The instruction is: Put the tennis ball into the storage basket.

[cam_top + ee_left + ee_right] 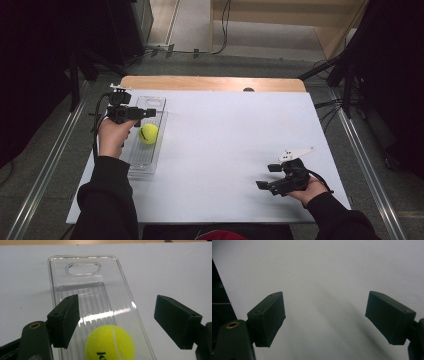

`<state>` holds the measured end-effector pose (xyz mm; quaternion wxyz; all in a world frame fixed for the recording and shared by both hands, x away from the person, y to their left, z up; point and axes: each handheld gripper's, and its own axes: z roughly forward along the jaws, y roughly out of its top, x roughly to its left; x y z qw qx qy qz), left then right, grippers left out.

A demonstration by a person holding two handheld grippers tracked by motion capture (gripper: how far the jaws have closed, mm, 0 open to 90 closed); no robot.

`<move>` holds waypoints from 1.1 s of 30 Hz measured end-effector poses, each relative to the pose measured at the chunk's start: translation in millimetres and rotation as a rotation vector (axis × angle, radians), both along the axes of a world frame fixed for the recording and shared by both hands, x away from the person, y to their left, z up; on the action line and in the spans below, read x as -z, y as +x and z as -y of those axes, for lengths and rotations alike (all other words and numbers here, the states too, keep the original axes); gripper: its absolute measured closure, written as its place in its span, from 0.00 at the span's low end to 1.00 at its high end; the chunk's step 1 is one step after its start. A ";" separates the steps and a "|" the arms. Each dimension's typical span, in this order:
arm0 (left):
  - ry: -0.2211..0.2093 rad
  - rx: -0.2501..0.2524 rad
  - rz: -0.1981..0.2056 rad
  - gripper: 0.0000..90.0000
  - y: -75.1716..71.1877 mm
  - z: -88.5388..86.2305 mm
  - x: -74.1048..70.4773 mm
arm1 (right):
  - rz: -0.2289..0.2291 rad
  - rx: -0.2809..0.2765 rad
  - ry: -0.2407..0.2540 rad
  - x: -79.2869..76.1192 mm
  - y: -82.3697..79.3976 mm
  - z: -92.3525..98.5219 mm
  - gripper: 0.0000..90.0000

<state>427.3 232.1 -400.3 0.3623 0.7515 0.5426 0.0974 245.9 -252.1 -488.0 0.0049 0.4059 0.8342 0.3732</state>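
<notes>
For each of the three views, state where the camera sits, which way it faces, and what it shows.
High view: above the person's side, facing forward and down on the table; forearms, left gripper, right gripper.
Left gripper view: on that gripper, along open jaws at tennis ball in clear tray.
Right gripper view: along open jaws at bare table.
Shared: ball, tray.

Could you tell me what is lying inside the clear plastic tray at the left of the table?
A yellow tennis ball rests on the ribbed floor of the clear tray, between the left gripper's open jaws. The tray floor directly beneath the ball is covered.
</notes>
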 end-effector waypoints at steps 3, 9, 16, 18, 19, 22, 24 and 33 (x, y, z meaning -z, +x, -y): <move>-0.004 0.007 0.002 0.24 -1.2 1.5 -4.4 | 0.000 0.001 -0.001 -0.1 -0.1 0.0 0.16; -0.018 0.029 -0.003 0.24 -2.9 6.0 -8.1 | 0.006 -0.005 -0.002 -0.2 -0.1 -0.5 0.16; -0.010 0.056 -0.022 0.24 -3.3 15.9 -8.7 | 0.007 -0.007 -0.001 -0.4 -0.5 -0.3 0.16; -0.018 0.066 -0.026 0.24 -3.5 19.4 -9.1 | 0.003 -0.003 -0.002 -0.7 -0.9 0.0 0.16; -0.018 0.074 -0.028 0.24 -3.7 21.0 -9.4 | 0.003 -0.004 -0.002 -0.8 -0.9 0.0 0.16; -0.028 0.093 -0.033 0.24 -3.9 27.4 -9.5 | 0.005 -0.006 -0.001 -0.7 -0.7 -0.1 0.16; -0.033 0.105 -0.039 0.24 -3.8 30.3 -9.1 | 0.005 -0.007 -0.001 -0.6 -0.7 -0.1 0.16; -0.034 0.141 -0.053 0.24 -3.6 42.8 -6.1 | 0.006 -0.002 -0.002 -0.9 -1.2 0.5 0.16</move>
